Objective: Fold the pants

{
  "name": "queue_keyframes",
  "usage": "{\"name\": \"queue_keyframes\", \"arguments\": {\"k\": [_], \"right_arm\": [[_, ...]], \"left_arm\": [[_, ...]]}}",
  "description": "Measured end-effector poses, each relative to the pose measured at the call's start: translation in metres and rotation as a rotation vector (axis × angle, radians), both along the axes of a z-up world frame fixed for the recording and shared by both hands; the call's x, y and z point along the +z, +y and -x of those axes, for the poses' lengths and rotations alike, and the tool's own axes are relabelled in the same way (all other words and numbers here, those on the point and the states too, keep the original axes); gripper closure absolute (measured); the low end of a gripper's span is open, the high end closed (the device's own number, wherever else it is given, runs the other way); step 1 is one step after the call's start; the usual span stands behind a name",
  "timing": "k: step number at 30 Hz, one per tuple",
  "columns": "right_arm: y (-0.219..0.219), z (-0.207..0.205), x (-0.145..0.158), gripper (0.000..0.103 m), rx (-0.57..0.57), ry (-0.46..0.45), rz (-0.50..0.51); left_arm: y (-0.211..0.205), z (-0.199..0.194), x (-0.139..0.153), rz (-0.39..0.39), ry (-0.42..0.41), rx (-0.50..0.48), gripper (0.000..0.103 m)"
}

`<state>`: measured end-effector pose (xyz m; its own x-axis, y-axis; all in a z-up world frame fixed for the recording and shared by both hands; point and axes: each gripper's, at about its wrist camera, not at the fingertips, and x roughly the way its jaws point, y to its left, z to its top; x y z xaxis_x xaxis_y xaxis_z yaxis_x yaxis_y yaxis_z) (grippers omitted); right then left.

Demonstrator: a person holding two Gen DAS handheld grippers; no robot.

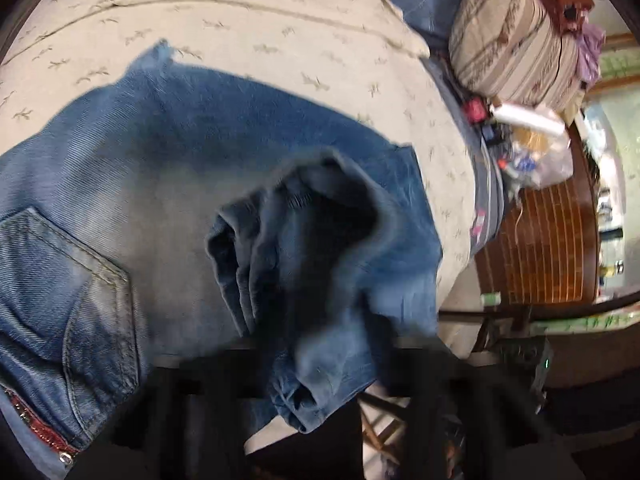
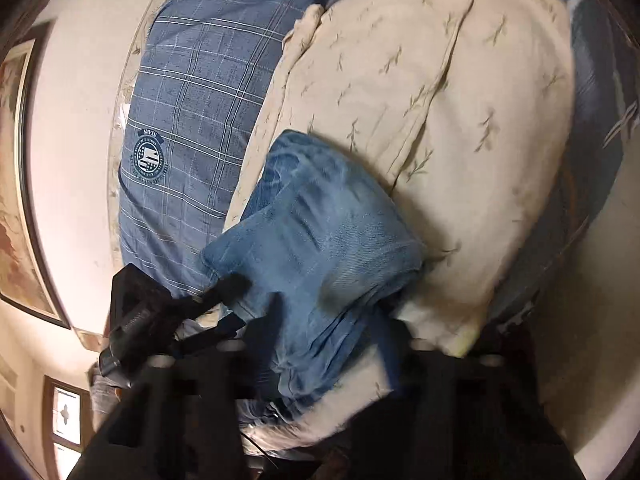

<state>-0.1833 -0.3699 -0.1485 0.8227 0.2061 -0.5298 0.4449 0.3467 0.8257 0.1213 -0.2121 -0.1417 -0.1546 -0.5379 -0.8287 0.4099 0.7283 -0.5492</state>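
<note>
Both grippers hang low over the bed, each clamped on a bunched fold of the faded denim jeans (image 1: 168, 168) spread on the cream leaf-print blanket (image 1: 248, 32). The left gripper (image 1: 316, 344) sees a back pocket (image 1: 60, 280). The right gripper (image 2: 320, 344) alone shows a blue plaid pillow (image 2: 200, 112).
</note>
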Motion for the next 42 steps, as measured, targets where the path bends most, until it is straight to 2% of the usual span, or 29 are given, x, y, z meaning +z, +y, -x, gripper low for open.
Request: {"name": "queue_keyframes", "arguments": {"k": [1, 2, 4, 6, 9, 10, 12, 15, 17, 19, 21, 23, 26, 29, 30, 31, 32, 33, 35, 36, 38, 39, 40, 41, 42], "right_arm": [[-0.003, -0.004, -0.003, 0.096, 0.002, 0.002, 0.011], [-0.005, -0.006, -0.005, 0.096, -0.001, 0.013, 0.008], [0.000, -0.003, 0.002, 0.096, 0.008, -0.039, -0.006], [0.012, 0.001, 0.012, 0.096, 0.053, -0.047, 0.072], [0.013, -0.001, -0.010, 0.096, 0.066, 0.045, 0.084], [0.010, -0.002, -0.022, 0.095, 0.054, 0.085, 0.079], [0.006, -0.002, -0.030, 0.090, 0.051, 0.083, 0.037], [0.012, 0.000, -0.007, 0.077, 0.126, 0.145, 0.122], [0.017, 0.009, 0.013, 0.077, 0.157, 0.144, 0.189], [0.015, 0.016, 0.041, 0.075, 0.131, 0.084, 0.283], [0.003, 0.010, 0.064, 0.057, 0.077, 0.018, 0.356], [-0.010, -0.007, 0.071, 0.054, 0.060, 0.000, 0.382], [-0.024, -0.057, 0.072, 0.054, 0.101, 0.008, 0.379], [-0.032, -0.107, 0.058, 0.049, 0.141, 0.107, 0.434], [-0.033, -0.123, 0.052, 0.049, 0.157, 0.146, 0.451], [-0.033, -0.128, 0.043, 0.052, 0.187, 0.164, 0.461], [-0.030, -0.138, 0.036, 0.079, 0.232, 0.192, 0.484], [-0.027, -0.143, 0.036, 0.086, 0.254, 0.206, 0.512], [-0.022, -0.135, 0.054, 0.089, 0.245, 0.116, 0.568], [-0.022, -0.129, 0.059, 0.089, 0.216, 0.079, 0.594], [-0.026, -0.133, 0.048, 0.089, 0.196, 0.126, 0.617], [-0.030, -0.140, 0.033, 0.089, 0.193, 0.193, 0.619], [-0.032, -0.140, 0.023, 0.087, 0.187, 0.220, 0.610], [-0.035, -0.136, 0.020, 0.086, 0.178, 0.194, 0.584], [-0.037, -0.130, 0.022, 0.079, 0.163, 0.166, 0.559]], "left_arm": [[-0.001, 0.002, 0.001, -0.012, 0.006, -0.007, 0.091], [-0.003, 0.002, 0.004, -0.010, 0.016, 0.000, 0.091], [0.004, 0.011, 0.014, 0.007, -0.004, -0.005, 0.091], [0.014, 0.022, 0.014, -0.010, -0.045, -0.010, 0.090], [0.025, 0.031, -0.022, -0.093, 0.034, 0.013, 0.090], [0.028, 0.033, -0.032, -0.094, 0.061, 0.024, 0.090], [0.037, 0.033, -0.034, -0.063, 0.088, 0.052, 0.091], [0.049, 0.034, -0.013, -0.031, 0.030, 0.033, 0.091], [0.056, 0.032, 0.010, 0.040, -0.002, 0.052, 0.088], [0.054, 0.027, 0.029, 0.085, -0.028, 0.077, 0.067], [0.038, 0.017, 0.047, 0.113, -0.090, 0.117, 0.050], [0.025, 0.010, 0.054, 0.109, -0.125, 0.129, 0.047], [0.004, -0.001, 0.048, 0.087, -0.079, 0.152, 0.047], [-0.015, 0.002, 0.035, 0.055, -0.036, 0.126, 0.052], [-0.022, 0.000, 0.026, 0.023, -0.037, 0.096, 0.074], [-0.022, -0.009, 0.021, -0.005, -0.031, 0.073, 0.086], [-0.016, -0.006, 0.017, -0.014, -0.010, 0.057, 0.087], [-0.011, -0.005, 0.017, 0.006, -0.007, 0.069, 0.087], [0.000, -0.003, 0.023, 0.011, -0.089, 0.111, 0.086], [-0.003, -0.007, 0.021, 0.009, -0.104, 0.121, 0.085], [-0.006, -0.013, 0.009, -0.059, -0.112, 0.142, 0.087], [-0.010, -0.018, -0.002, -0.108, -0.098, 0.150, 0.095], [-0.007, -0.021, -0.010, -0.116, -0.064, 0.162, 0.096], [0.001, -0.022, -0.009, -0.081, -0.040, 0.178, 0.096], [0.009, -0.023, -0.007, -0.074, -0.022, 0.183, 0.096]]}}
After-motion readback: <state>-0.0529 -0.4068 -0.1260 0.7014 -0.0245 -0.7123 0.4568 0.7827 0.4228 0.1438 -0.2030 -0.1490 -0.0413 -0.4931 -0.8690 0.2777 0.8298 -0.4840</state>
